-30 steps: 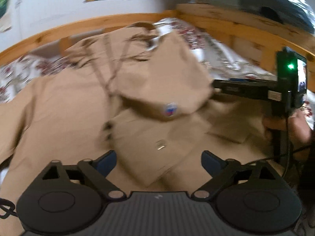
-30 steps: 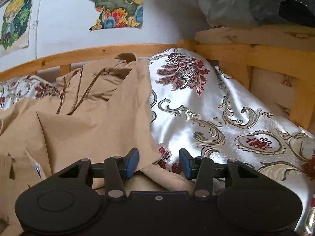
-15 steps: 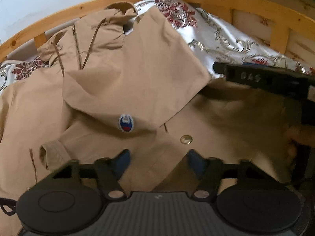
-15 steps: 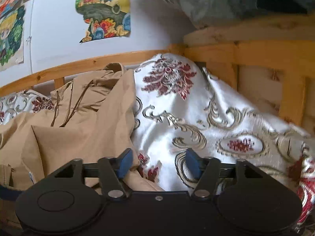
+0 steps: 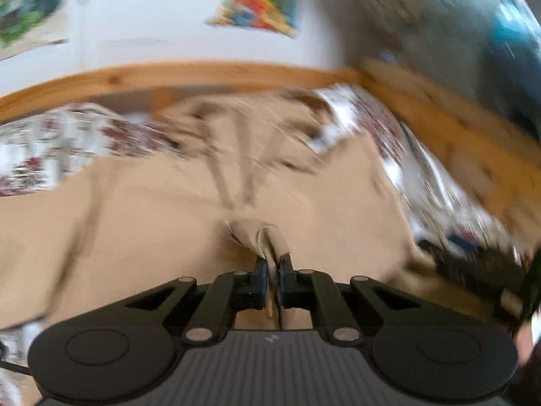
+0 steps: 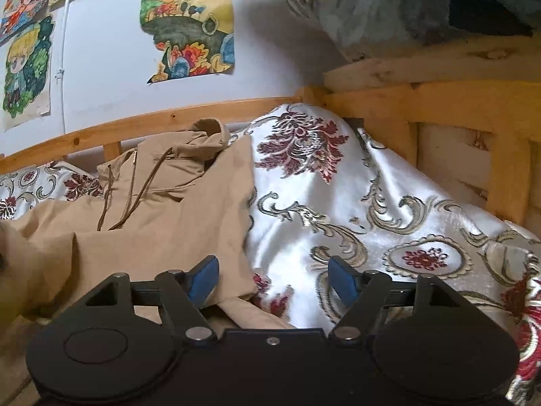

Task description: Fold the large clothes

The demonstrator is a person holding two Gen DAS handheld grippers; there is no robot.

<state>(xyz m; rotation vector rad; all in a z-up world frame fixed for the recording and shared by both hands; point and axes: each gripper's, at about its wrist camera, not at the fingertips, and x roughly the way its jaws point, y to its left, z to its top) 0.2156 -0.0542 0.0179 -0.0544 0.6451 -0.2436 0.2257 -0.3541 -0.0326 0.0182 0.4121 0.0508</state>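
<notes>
Two tools are in use on one tan jacket [image 6: 189,209], which is spread across the bed. Nearest in the left wrist view, the left tool [image 5: 273,270] is clamped on a pinched fold of the jacket [image 5: 263,237]; the fabric is seen standing up between the blue pads, and the strong blur suggests the fold is being carried. In the right wrist view, the right tool [image 6: 272,275] is seen with its jaws opening; no cloth is pressed between them, though the jacket's edge lies just beside the left pad [image 6: 204,279]. Beyond, the hood [image 6: 206,135] and zip are seen lying toward the wooden bed frame [image 6: 135,125], with the patterned satin bedspread [image 6: 355,196] to the right. The step in hand is judged to be a fold of the gripped portion across the body. Next, the fold should be laid flat and released, and a fresh edge should be taken by the right tool.
</notes>
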